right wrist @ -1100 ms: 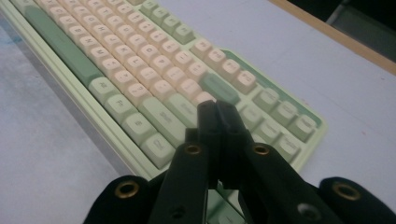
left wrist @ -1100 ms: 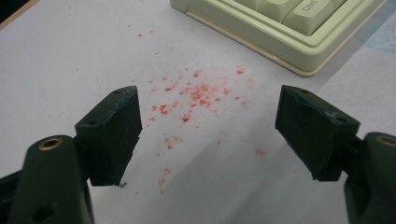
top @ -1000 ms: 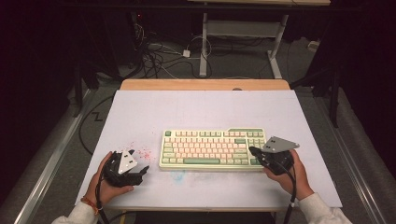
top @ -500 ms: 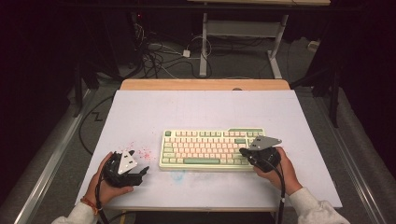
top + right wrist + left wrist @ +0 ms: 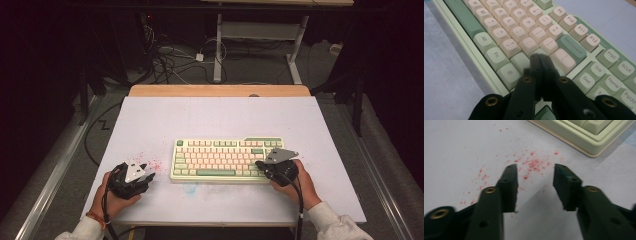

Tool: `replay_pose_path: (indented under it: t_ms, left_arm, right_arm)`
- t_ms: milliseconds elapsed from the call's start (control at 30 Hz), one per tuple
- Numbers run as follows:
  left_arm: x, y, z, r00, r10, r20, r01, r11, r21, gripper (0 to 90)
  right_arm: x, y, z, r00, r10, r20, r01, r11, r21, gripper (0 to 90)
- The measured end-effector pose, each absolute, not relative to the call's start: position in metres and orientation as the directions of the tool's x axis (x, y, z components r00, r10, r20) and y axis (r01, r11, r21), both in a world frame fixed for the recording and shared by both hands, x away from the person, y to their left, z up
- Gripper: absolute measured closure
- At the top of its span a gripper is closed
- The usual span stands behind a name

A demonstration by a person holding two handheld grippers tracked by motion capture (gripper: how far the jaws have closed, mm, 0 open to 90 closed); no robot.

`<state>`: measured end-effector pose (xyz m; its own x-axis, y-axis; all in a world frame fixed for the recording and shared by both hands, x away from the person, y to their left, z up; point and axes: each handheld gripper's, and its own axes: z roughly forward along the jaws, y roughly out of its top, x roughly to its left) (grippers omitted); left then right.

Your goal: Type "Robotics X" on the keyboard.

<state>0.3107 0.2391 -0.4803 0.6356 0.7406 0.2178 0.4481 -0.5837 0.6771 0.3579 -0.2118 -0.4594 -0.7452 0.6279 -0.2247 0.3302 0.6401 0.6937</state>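
White covering is spread over the worktop point(image 5: 220, 115), with a strip of bare wood along its far edge and dark floor and cables behind. The right gripper point(image 5: 540, 60) is seen with its 2 jaws pressed together, nothing between them, their tips resting on or just above the keys at the right end of the keyboard point(image 5: 229, 159), close to the wide green Backspace key point(image 5: 571, 47). The left gripper point(image 5: 535, 173) is seen with its 2 jaws partly apart; they have just been closing, and nothing lies between them but the covering. Under and ahead of them a scatter of red specks point(image 5: 531, 163) marks the sheet. The keyboard's near left corner lies a little beyond those jaws, apart from them. The keyboard sits at the middle of the worktop, toward the near edge, between the 2 hands.
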Motion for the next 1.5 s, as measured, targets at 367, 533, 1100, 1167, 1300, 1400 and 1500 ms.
replay_pose_path:
  t_ms: [367,533,1100,1167,1300,1400,1500]
  left_arm:
    - [0.314,0.232,-0.471,0.690,0.703,0.175,0.425,-0.588,0.688,87.6]
    - [0.319,0.224,-0.467,0.705,0.688,0.170,0.416,-0.596,0.686,87.8]
    - [0.352,0.171,-0.444,0.771,0.602,0.206,0.333,-0.658,0.675,87.7]
    - [0.356,0.164,-0.441,0.786,0.584,0.202,0.318,-0.662,0.678,87.8]
    - [0.364,0.146,-0.440,0.805,0.557,0.202,0.302,-0.679,0.669,87.7]
    - [0.369,0.139,-0.440,0.812,0.546,0.206,0.296,-0.690,0.660,87.6]
    - [0.373,0.133,-0.440,0.816,0.541,0.202,0.297,-0.694,0.656,87.6]
  right_arm:
    - [0.355,-0.213,-0.462,-0.734,0.641,-0.224,0.326,0.622,0.712,90.0]
    - [0.355,-0.213,-0.463,-0.734,0.641,-0.224,0.324,0.621,0.714,90.0]
    - [0.355,-0.213,-0.463,-0.733,0.642,-0.224,0.323,0.619,0.716,90.0]
    - [0.355,-0.213,-0.463,-0.734,0.641,-0.225,0.322,0.619,0.716,90.0]
    - [0.355,-0.213,-0.463,-0.734,0.641,-0.226,0.321,0.620,0.716,90.0]
    - [0.355,-0.213,-0.463,-0.733,0.641,-0.227,0.320,0.620,0.716,90.0]
    - [0.355,-0.213,-0.463,-0.733,0.640,-0.229,0.319,0.621,0.716,90.0]
